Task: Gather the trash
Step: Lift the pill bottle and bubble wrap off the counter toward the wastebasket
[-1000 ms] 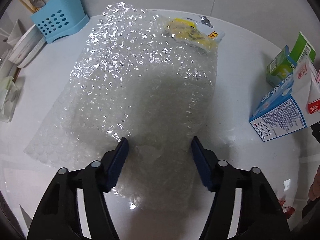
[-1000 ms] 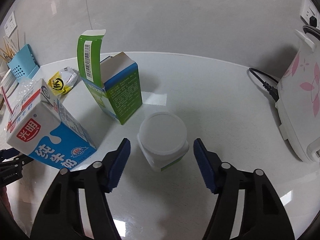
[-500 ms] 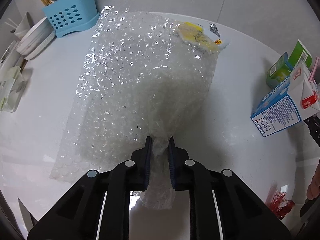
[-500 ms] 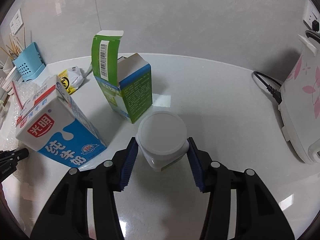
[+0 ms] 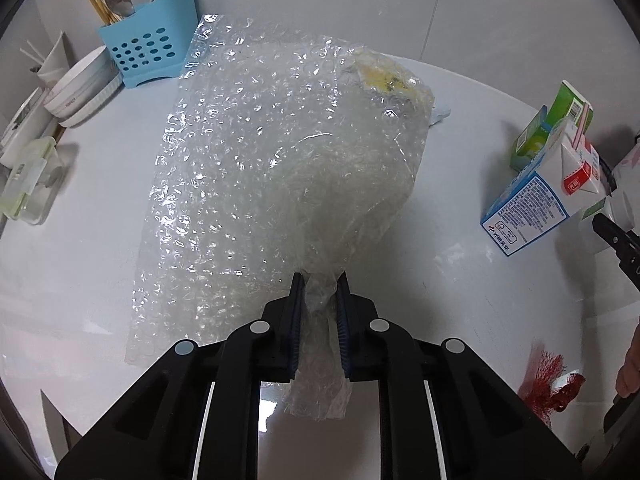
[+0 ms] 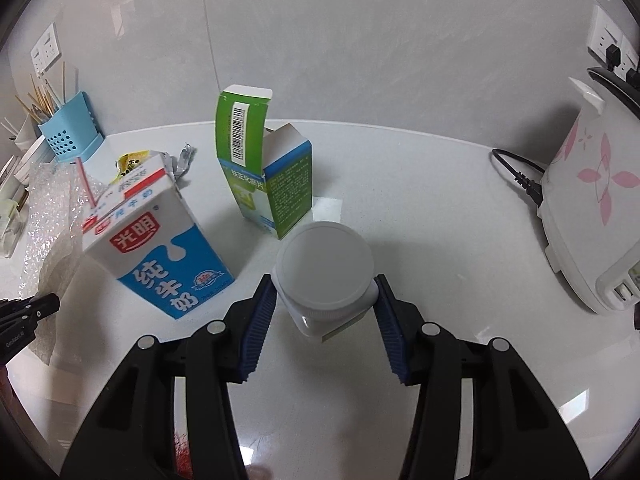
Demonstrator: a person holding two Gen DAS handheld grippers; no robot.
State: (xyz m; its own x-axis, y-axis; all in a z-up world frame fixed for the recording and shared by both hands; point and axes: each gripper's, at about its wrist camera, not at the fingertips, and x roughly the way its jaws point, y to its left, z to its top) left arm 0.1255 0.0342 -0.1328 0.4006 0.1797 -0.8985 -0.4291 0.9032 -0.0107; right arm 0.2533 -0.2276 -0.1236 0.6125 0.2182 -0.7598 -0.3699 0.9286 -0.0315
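My left gripper (image 5: pixel 318 288) is shut on the near edge of a large clear bubble-wrap sheet (image 5: pixel 256 168) and lifts it off the white table; a yellow snack wrapper (image 5: pixel 384 76) shows through its far end. My right gripper (image 6: pixel 325 294) is shut on a white lidded cup (image 6: pixel 326 266) and holds it just above the table. A blue-and-white milk carton (image 6: pixel 160 248) with a straw leans left of the cup. An opened green-and-blue box (image 6: pixel 268 176) stands behind it.
A blue utensil holder (image 5: pixel 148 52), stacked white bowls (image 5: pixel 84 88) and a lidded container (image 5: pixel 28 184) line the far left. A red net scrap (image 5: pixel 548 380) lies at the right front. A rice cooker (image 6: pixel 592 208) with its cord (image 6: pixel 516 172) stands at the right.
My left gripper closed on the bubble wrap and raised it, bunching the sheet. My right gripper closed on the white cup and lifted it slightly.
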